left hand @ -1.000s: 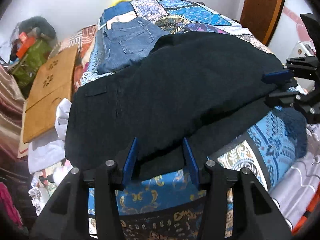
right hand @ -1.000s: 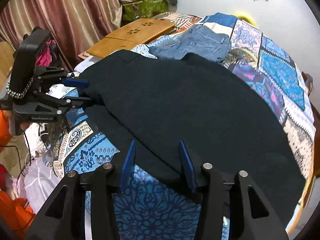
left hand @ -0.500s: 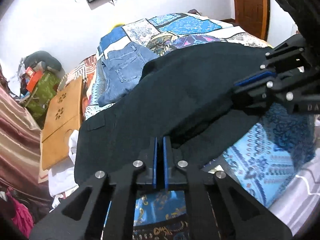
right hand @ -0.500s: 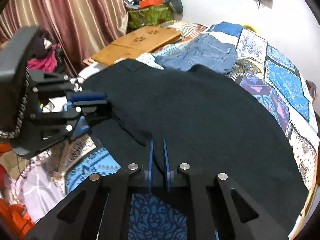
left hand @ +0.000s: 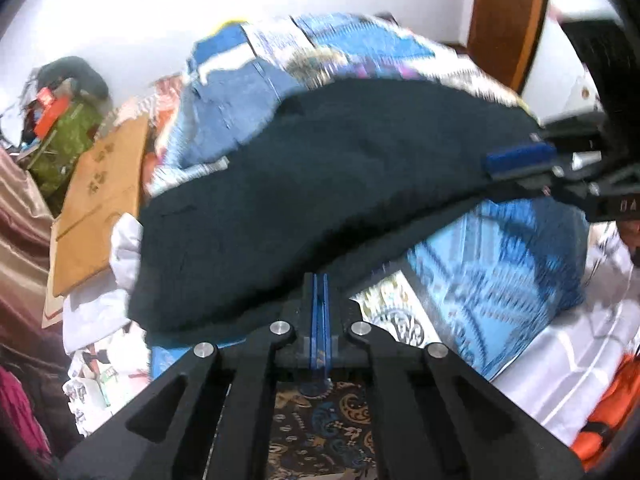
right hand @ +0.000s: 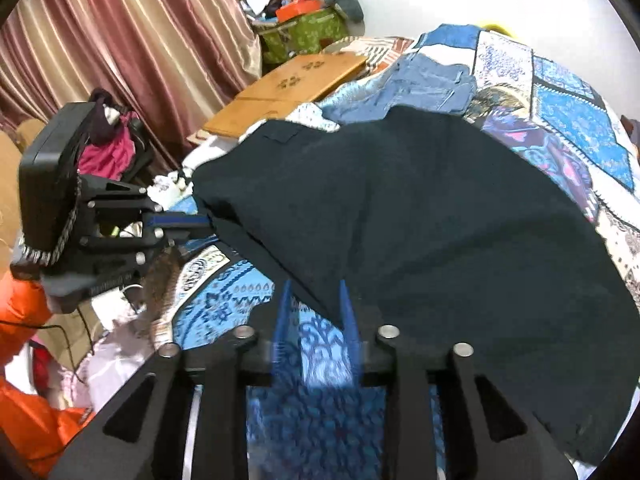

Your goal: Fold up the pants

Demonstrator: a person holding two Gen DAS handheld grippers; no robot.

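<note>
Black pants [left hand: 320,184] spread across patchwork bedspread [right hand: 560,112]; left gripper [left hand: 320,292] clamped tight on their near edge; right gripper [right hand: 314,300] parted, fingers straddling the hem.

pants [left hand: 320,184]: black | bedspread [right hand: 576,120]: blue patchwork | jeans [right hand: 420,88]: light blue | curtain [right hand: 120,40]: maroon-striped

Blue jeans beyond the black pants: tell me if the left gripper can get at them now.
Probably not. The left gripper is shut on the near edge of the black pants, and the blue jeans lie beyond that garment. It would need to let go and cross over first.
</note>
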